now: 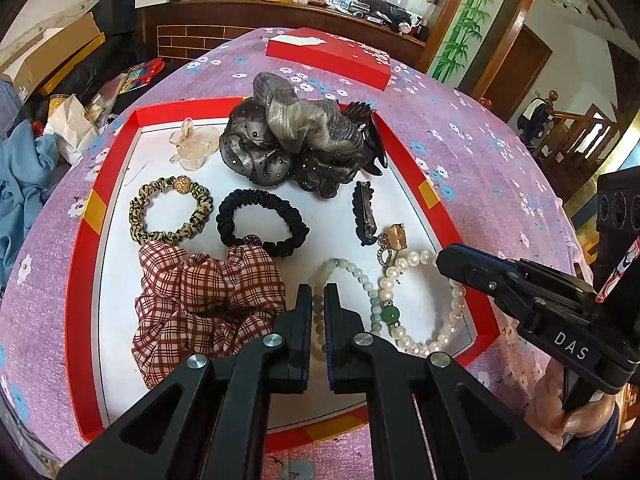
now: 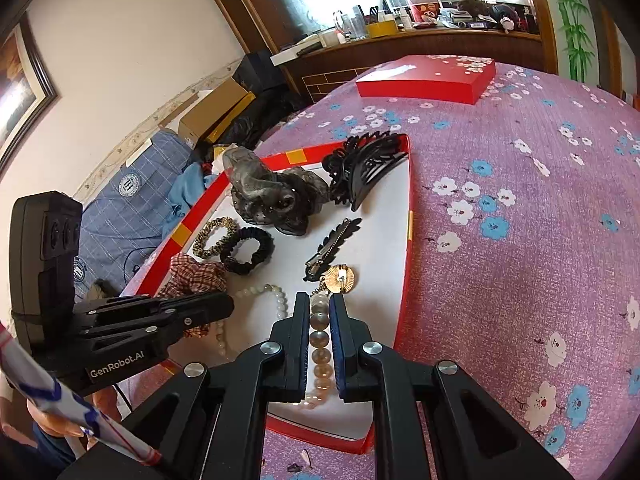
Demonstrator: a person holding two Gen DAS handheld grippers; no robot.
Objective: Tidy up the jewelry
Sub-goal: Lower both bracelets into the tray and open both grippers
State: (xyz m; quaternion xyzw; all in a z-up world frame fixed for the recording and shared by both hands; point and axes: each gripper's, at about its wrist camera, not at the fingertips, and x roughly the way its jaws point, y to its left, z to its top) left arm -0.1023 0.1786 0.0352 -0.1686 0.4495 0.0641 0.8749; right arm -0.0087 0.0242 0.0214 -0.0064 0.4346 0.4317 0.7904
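A red tray (image 1: 404,148) with a white floor holds the jewelry. A pale jade bead bracelet (image 1: 362,276) and a pearl bracelet (image 1: 408,258) lie flat near its front right, next to a gold brooch (image 1: 396,236). My left gripper (image 1: 318,292) hovers shut over the jade bracelet, beside a plaid scrunchie (image 1: 200,292); some beads show through the slit. My right gripper (image 2: 320,300) is shut above the pearl bracelet (image 2: 320,356), whose pearls show in the narrow gap. In the left wrist view its tip (image 1: 442,258) sits by the pearls' right side.
Further back in the tray lie a black scrunchie (image 1: 260,200), a leopard scrunchie (image 1: 200,208), a grey organza scrunchie (image 1: 288,136), a black claw clip (image 2: 368,168), a black barrette (image 1: 366,212) and a clear clip (image 1: 192,144). A red lid (image 1: 332,60) rests on the purple flowered cloth (image 2: 520,184).
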